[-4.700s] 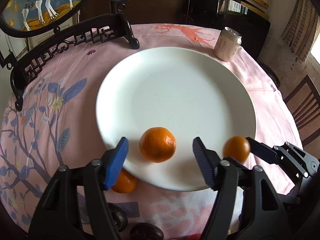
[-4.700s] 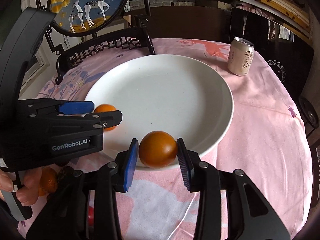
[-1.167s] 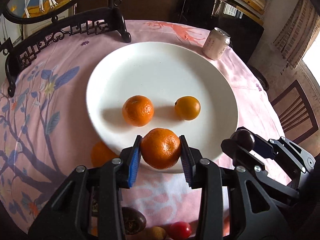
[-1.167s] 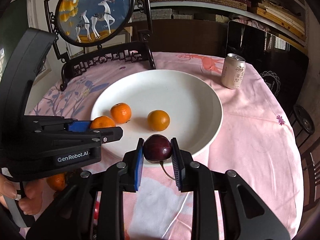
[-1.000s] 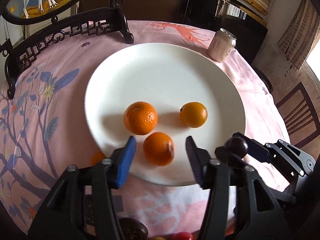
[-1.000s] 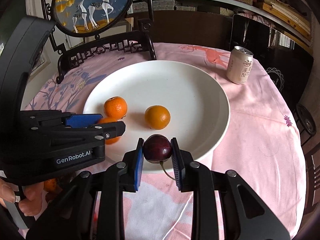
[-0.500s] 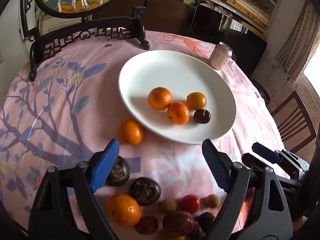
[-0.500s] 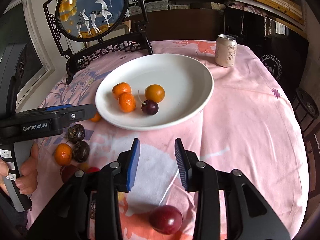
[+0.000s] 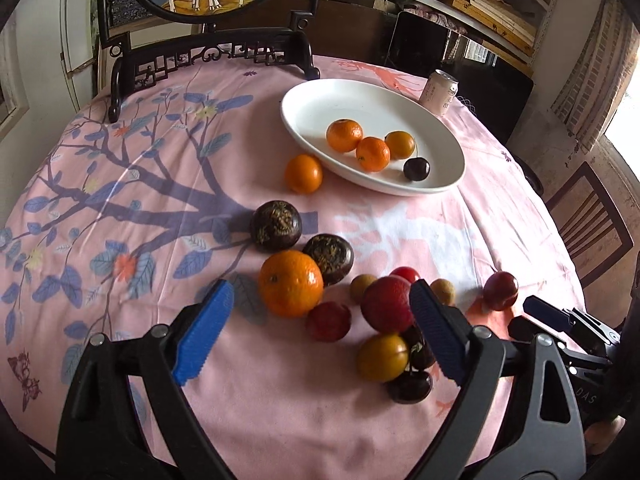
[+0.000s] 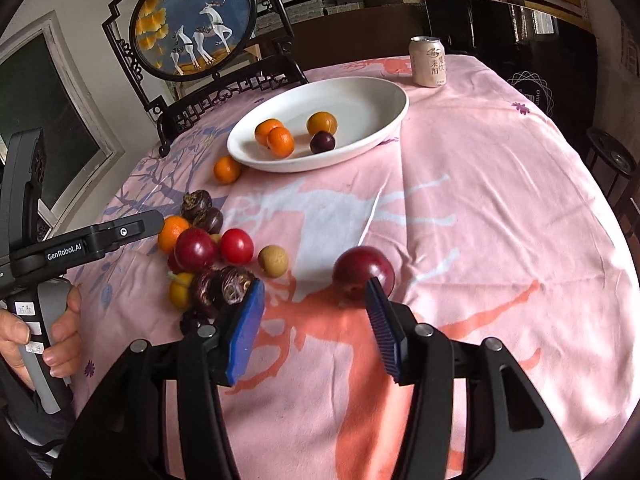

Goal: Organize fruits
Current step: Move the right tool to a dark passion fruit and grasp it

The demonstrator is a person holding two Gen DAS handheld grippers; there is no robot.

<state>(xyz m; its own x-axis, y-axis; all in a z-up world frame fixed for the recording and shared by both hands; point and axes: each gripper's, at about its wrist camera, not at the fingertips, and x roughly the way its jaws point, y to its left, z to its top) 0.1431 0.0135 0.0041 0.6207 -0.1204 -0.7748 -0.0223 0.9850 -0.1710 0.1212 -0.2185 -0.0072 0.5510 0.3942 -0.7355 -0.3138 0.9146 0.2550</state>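
hovering over the loose fruit pile (image 9: 372,320), the left gripper (image 9: 316,332) has just spread wide, empty; the right gripper (image 10: 316,320) has been parting too, empty, near a red plum (image 10: 362,274). three oranges and a cherry sit on the white plate (image 9: 400,100).

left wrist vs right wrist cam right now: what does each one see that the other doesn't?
Left wrist only: its own open left tool with empty jaws over the fruit pile, and a wooden chair at the right edge.

Right wrist only: the hand gripping the left tool's handle, its own open right tool, also empty, and a framed dark panel on the wall.

Both: white plate holding three oranges and a dark cherry, one orange beside the plate, the can, the deer screen, the lone plum.
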